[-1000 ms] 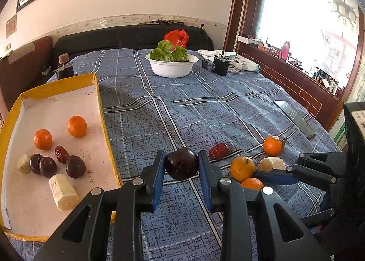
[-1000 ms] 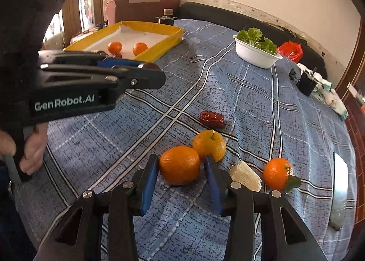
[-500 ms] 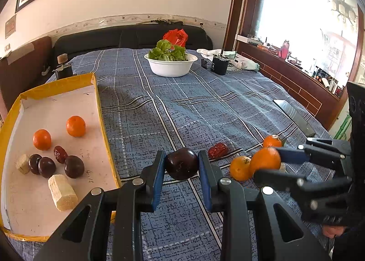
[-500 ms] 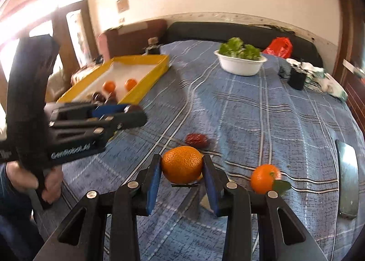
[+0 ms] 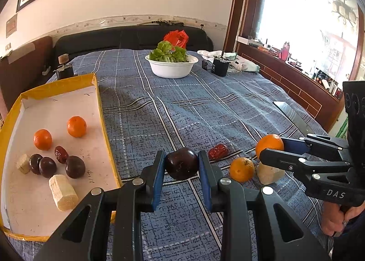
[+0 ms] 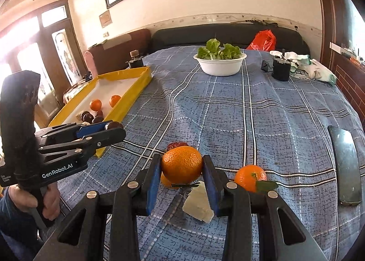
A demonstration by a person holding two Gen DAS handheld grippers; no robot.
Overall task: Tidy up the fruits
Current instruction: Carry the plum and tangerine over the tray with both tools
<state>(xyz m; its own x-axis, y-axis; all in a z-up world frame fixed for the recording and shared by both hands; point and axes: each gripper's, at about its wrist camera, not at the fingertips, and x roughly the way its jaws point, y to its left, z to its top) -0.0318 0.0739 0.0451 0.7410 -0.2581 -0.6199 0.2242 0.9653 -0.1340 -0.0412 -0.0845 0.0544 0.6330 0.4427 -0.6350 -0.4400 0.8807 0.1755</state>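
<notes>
Behind my right gripper (image 6: 182,181), a red date (image 6: 175,145) and a second orange (image 6: 165,181) are mostly hidden. My right fingers clamp an orange (image 6: 182,166), lifted clear of the blue cloth (image 6: 262,124). My left gripper (image 5: 181,169) pinches a dark plum (image 5: 181,162), just beside the yellow tray (image 5: 100,105), which holds two oranges, plums, a date and pale chunks. Lettuce fills the white bowl (image 5: 171,70).

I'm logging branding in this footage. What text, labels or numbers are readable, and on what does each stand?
"GenRobot.AI": side of the left gripper, right wrist view.
"DAS": body of the right gripper, left wrist view.
Pen marks on the yellow tray's white floor: unreadable.
Small print beside "GenRobot.AI" and on the white cloth: too small.
</notes>
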